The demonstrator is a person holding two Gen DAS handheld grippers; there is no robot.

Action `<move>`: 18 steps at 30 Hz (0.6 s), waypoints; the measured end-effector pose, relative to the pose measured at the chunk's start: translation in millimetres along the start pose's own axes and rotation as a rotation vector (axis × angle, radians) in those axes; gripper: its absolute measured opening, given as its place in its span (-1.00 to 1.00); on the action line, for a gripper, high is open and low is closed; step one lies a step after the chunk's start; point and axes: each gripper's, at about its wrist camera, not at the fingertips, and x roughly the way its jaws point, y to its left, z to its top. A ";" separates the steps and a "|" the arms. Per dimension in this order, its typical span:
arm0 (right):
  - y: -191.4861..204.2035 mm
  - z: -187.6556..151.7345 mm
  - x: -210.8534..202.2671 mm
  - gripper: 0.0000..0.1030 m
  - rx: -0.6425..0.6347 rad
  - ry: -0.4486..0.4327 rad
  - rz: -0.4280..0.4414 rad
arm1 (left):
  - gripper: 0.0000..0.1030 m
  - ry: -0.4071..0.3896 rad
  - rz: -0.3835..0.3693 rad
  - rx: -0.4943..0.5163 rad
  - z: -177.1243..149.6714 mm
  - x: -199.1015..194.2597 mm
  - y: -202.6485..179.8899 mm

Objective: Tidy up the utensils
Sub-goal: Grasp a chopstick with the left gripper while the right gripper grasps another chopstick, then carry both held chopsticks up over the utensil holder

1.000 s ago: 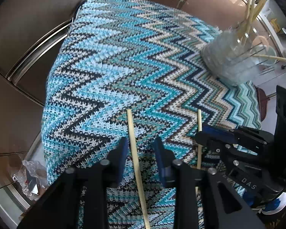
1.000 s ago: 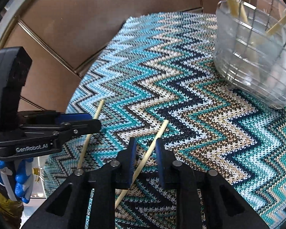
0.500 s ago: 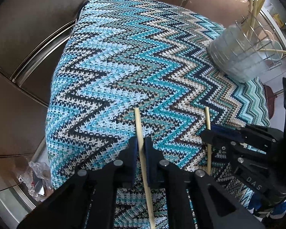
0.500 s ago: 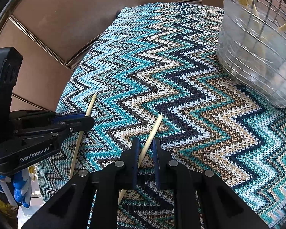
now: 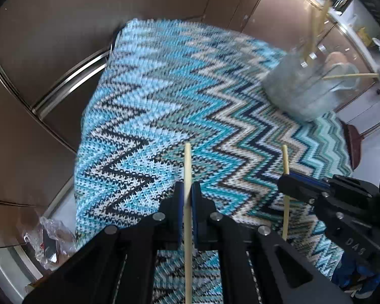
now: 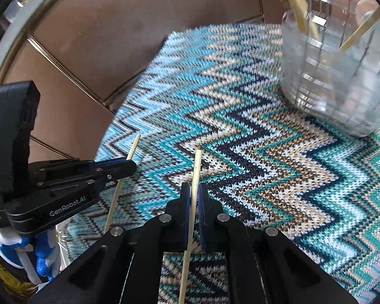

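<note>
**One chopstick in each gripper**

My left gripper (image 5: 187, 196) was clenched on a pale wooden chopstick (image 5: 187, 167) above the zigzag-knit blue cloth (image 5: 152, 101). My right gripper (image 6: 194, 197) pinched a second pale chopstick (image 6: 196, 169); the clear wire-framed holder (image 6: 337, 76) stood well apart.

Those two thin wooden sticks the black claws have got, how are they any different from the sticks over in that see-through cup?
The chopstick in the left gripper and the one in the right gripper are each pinched alone between shut pads; the sticks in the clear holder stand loose together. The gripped chopsticks sit near the zigzag cloth's close end, while the holder's sticks lean at the far end. All look like the same pale wood.
</note>
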 end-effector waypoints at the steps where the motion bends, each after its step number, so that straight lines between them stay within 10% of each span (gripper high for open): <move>1: 1.0 -1.6 -7.4 -0.89 -0.007 -0.019 0.009 | -0.89 -0.020 0.000 0.001 -2.0 -7.5 -0.5; 18: 15.9 -52.2 -163.0 -0.90 -0.068 -0.411 0.030 | -0.90 -0.452 -0.120 0.102 -33.4 -151.5 -54.6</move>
